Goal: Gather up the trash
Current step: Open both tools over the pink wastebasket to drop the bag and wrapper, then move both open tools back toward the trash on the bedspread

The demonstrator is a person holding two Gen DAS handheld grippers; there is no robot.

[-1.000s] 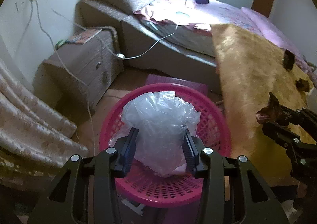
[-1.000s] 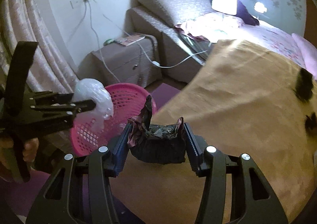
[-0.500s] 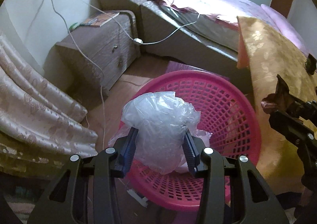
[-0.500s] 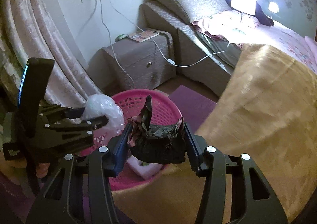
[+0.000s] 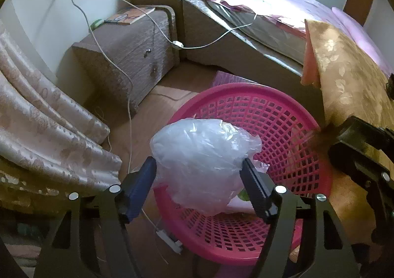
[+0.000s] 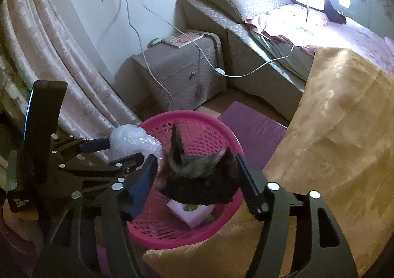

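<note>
While the bed [image 6: 270, 39] fills the far side of the room, a table under a gold cloth [image 6: 332, 135] stands at the right, with a bedside cabinet [image 6: 172, 73] against the wall and pale curtains [image 5: 44, 115] hanging at the left. Between curtains and table sits the pink basket [image 5: 266, 115], on the floor just beside the table's edge; a white packet [image 6: 190, 212] lies on its bottom. Left tongs [image 5: 199, 180] hang over the basket's near rim, their fingers spread wide on either side of a crumpled clear plastic bag [image 5: 204, 155] that bulges between them, seemingly touching both pads. Right tongs [image 6: 197, 179] hover above the basket's middle, likewise spread, with a dark crumpled wrapper [image 6: 199, 179] sitting between the fingers; it is blurred, and I cannot tell whether the pads grip it. A white cable [image 5: 128, 86] trails from the wall socket down to the floor.
</note>
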